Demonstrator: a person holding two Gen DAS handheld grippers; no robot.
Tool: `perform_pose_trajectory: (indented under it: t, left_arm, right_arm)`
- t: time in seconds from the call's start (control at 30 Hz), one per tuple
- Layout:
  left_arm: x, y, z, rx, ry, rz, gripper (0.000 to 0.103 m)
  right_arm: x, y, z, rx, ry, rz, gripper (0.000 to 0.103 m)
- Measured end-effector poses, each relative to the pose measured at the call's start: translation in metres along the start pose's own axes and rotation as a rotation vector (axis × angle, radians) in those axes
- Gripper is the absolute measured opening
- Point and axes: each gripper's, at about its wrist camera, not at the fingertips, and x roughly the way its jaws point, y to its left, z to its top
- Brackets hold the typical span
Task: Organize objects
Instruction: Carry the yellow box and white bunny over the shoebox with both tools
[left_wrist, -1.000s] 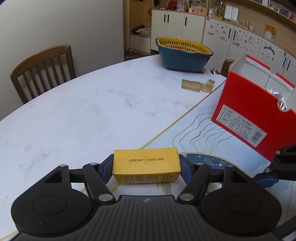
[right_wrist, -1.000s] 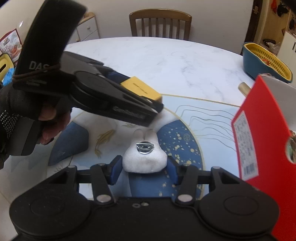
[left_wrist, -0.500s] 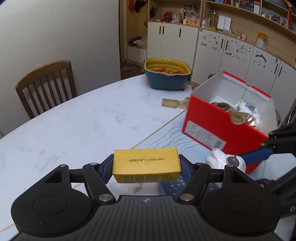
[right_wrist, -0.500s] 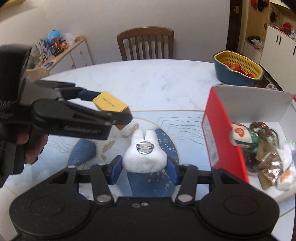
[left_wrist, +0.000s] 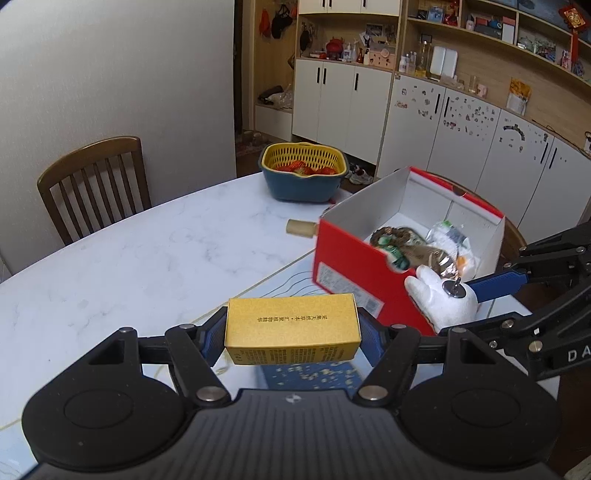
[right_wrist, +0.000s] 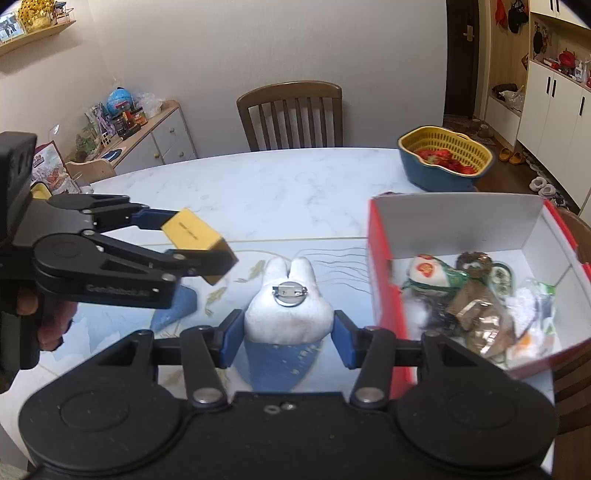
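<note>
Left wrist view: left claw (left_wrist: 292, 334) clamped by its blue pads on the short ends of a yellow box (left_wrist: 292, 328), a matte cardboard brick with a line of dark print, held lifted above the tabletop (left_wrist: 147, 266). Glossy white marble-veined tabletop with a thin gold seam and a blue-patterned inset. Ahead and to the right, an open red carton (left_wrist: 354, 273), white inside, holding crinkled foil wrappers and packets. At its near corner, a white plush badge (left_wrist: 441, 299) pinched in the right claw (left_wrist: 461, 295). Farther back, a yellow slotted basket in a blue bowl (left_wrist: 303, 173) with red fruit, a wooden chair at left.

Right wrist view: right claw (right_wrist: 289, 328) closed on the soft rabbit-eared plush, round metal pin-back facing up, raised over the blue inset. Left claw at left gripping the yellow box, a gloved hand (right_wrist: 33, 321) behind it. Red carton at right, just beside the plush.
</note>
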Motion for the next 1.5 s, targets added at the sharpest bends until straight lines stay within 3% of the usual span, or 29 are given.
perform_pose_trajectory:
  t: [0.37,0.83,1.17,1.5]
  left_arm:
    - [0.021,-0.074,0.024,-0.010,0.021,-0.007,0.071]
    - [0.078,-0.161,0.061,0.026,0.072,-0.011,0.071]
    - [0.131,-0.175,0.085,0.047,0.134,0.023,0.071]
    - [0.184,-0.167,0.098,0.061,0.189,0.057,0.071]
  right_arm:
    - [-0.036,-0.074,-0.011,0.025,0.002,0.039,0.049]
    - [-0.051,-0.188,-0.013,0.044,-0.011,0.004,0.049]
    - [-0.030,-0.235,0.010,0.013,0.001,-0.033,0.050]
    - [0.025,-0.258,0.036,0.015,0.057,-0.028,0.050]
